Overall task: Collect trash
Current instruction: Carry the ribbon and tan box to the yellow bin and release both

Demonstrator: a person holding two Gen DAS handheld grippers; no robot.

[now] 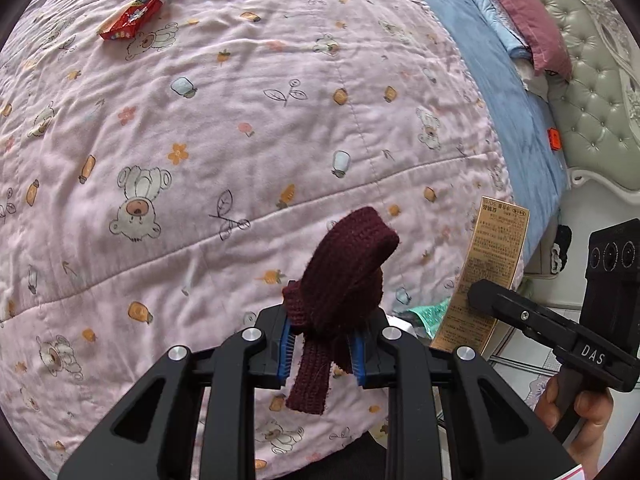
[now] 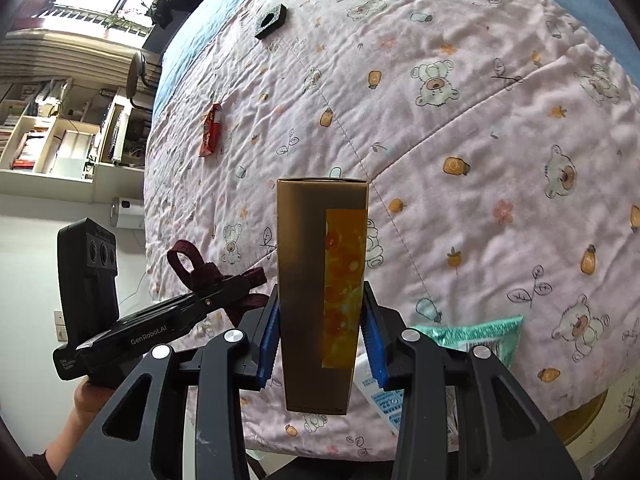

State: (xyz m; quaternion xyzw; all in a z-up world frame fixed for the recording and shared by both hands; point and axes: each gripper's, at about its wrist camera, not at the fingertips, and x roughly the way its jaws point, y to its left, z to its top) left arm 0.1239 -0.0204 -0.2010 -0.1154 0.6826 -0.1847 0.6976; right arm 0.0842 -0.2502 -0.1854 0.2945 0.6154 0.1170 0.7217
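My left gripper is shut on a dark red knitted strip, held above the pink bear-print quilt; the strip also shows in the right wrist view. My right gripper is shut on a tall gold carton, held upright over the quilt; the carton also shows in the left wrist view. A red snack wrapper lies on the quilt far from both grippers, and also shows in the right wrist view. A green packet lies at the quilt's near edge, also visible in the left wrist view.
A black foam block with a hole lies on the far quilt. A blue sheet, pillows and a tufted headboard are at the right. Shelves stand beyond the bed. A white printed packet lies under the right gripper.
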